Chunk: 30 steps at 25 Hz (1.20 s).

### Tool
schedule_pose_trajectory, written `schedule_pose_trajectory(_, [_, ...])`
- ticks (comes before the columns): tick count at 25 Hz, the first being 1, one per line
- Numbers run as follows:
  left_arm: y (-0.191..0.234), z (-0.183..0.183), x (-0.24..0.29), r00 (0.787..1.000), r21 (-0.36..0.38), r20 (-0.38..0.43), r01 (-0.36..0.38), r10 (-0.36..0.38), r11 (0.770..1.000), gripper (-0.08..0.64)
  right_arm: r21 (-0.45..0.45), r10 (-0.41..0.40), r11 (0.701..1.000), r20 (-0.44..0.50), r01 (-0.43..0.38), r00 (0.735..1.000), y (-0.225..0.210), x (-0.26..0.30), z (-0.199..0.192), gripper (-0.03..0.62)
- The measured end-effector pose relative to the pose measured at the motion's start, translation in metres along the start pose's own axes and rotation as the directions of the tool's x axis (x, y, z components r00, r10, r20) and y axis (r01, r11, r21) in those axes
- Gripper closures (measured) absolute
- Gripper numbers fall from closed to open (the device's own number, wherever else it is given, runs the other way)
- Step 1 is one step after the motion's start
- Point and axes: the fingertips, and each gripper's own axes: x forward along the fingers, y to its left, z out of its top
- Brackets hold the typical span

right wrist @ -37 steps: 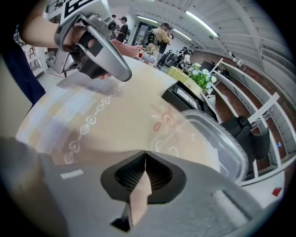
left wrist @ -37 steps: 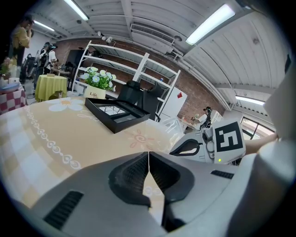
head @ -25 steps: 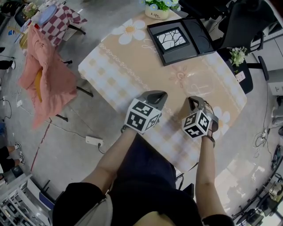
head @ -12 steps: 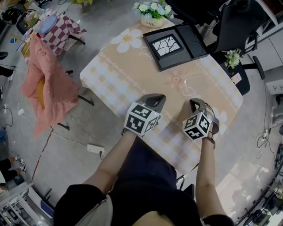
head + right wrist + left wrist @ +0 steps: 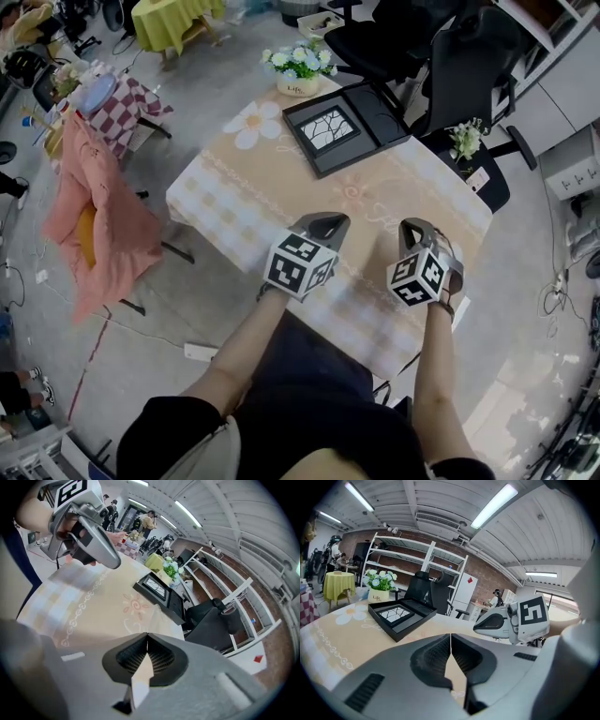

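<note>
Mid-frame over the bench (image 5: 225, 202), the left gripper (image 5: 328, 221) and right gripper (image 5: 412, 226) hover — fingers pressed together, holding nothing — with the black tray (image 5: 342, 127) untouched, well apart at upper centre.

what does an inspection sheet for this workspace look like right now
surface: tablecloth, beige with checks and flower prints, covering the whole top.
job's things: black tray with a crack-patterned insert, on the far side, apart from both grippers.
clutter: flower pot at the far edge, beyond the tray.
grippers: left gripper and right gripper both shut, nothing between the jaws, held over the near edge.
cables: power strip on the floor with its cord.
surroundings: pink cloth over a chair, office chairs, yellow-covered table, shelving, people far off.
</note>
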Motion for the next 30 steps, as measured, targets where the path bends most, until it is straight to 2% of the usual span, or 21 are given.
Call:
schedule_pose_trajectory(8, [-0.026, 0.042, 0.008, 0.997, 0.087, 0.032, 0.070, -0.073, 0.994, 0.548, 0.076, -0.161, 0.985, 0.067, 0.156, 0.985, -0.055, -0.055, 0.010, 0.586])
schedule_pose_trajectory(17, [-0.060, 0.084, -0.001, 0.986, 0.166, 0.099, 0.115, -0.132, 0.979, 0.548, 0.113, -0.340, 0.939, 0.139, 0.326, 0.930, -0.095, -0.112, 0.028, 0.586])
schedule_pose_trajectory(24, [-0.077, 0.109, -0.012, 0.977, 0.242, 0.145, 0.116, -0.154, 0.963, 0.548, 0.219, -0.413, 0.903, 0.199, 0.370, 0.889, -0.103, -0.143, 0.041, 0.586])
schedule_pose_trajectory(30, [-0.083, 0.110, -0.012, 0.978, 0.283, 0.151, 0.096, -0.144, 0.954, 0.548, 0.325, -0.429, 0.881, 0.243, 0.344, 0.870, -0.105, -0.153, 0.049, 0.586])
